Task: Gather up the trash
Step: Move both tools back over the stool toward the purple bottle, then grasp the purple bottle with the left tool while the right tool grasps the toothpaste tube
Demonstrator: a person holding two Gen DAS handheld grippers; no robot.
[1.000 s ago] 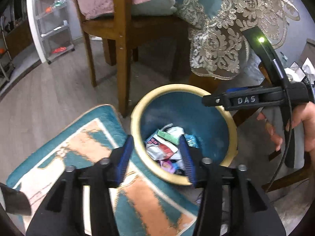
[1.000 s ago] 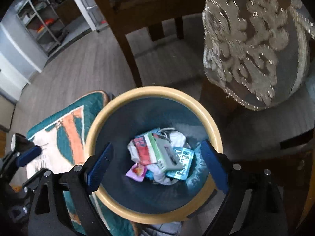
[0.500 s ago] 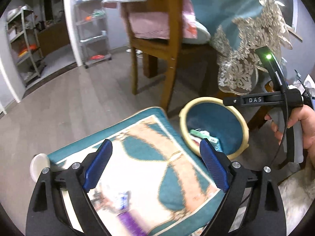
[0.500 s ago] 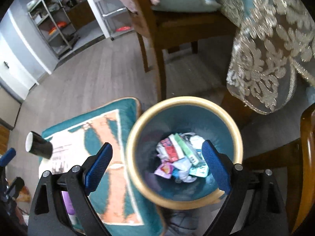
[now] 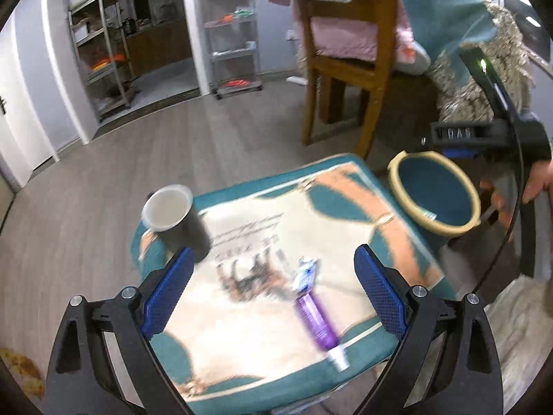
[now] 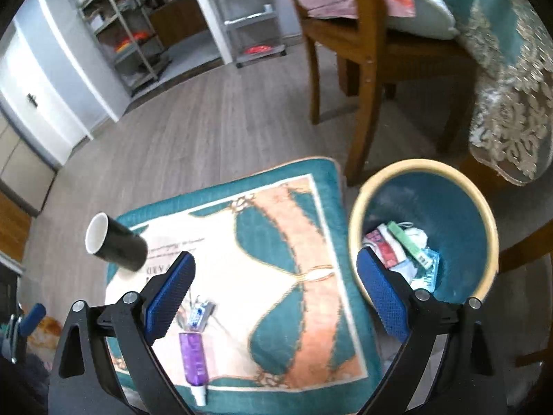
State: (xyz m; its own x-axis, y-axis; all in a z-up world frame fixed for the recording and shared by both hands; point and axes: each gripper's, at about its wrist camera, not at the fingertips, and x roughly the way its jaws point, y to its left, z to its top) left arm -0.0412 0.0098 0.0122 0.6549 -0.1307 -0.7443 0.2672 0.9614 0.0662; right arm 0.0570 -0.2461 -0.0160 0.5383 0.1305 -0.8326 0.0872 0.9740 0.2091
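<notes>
A black paper cup [image 5: 176, 219] [image 6: 114, 242] with a white inside lies on its side on a teal and orange cushion [image 5: 345, 214] [image 6: 276, 242]. Nearer me on the cushion lie a purple tube [image 5: 316, 321] [image 6: 194, 356] and a small blue and white wrapper [image 5: 306, 276] [image 6: 199, 314]. To the right stands a blue bin [image 5: 435, 190] [image 6: 449, 207] with a cream rim, holding several wrappers [image 6: 401, 245]. My left gripper [image 5: 273, 290] hovers over the cushion, its jaws opening with nothing between them. My right gripper [image 6: 274, 297] is open and empty, between the tube and the bin.
A wooden chair [image 5: 345, 69] and a table under a teal lace cloth [image 6: 511, 86] stand just behind the bin. Metal shelves [image 5: 235, 34] line the far wall. Grey wood floor [image 5: 138, 159] lies left of the cushion. A hand [image 5: 539, 176] holds the right gripper.
Both grippers have swung left and up, away from the bin and over the cushion. The left jaws have spread wide. Cup, tube and wrapper have come into view.
</notes>
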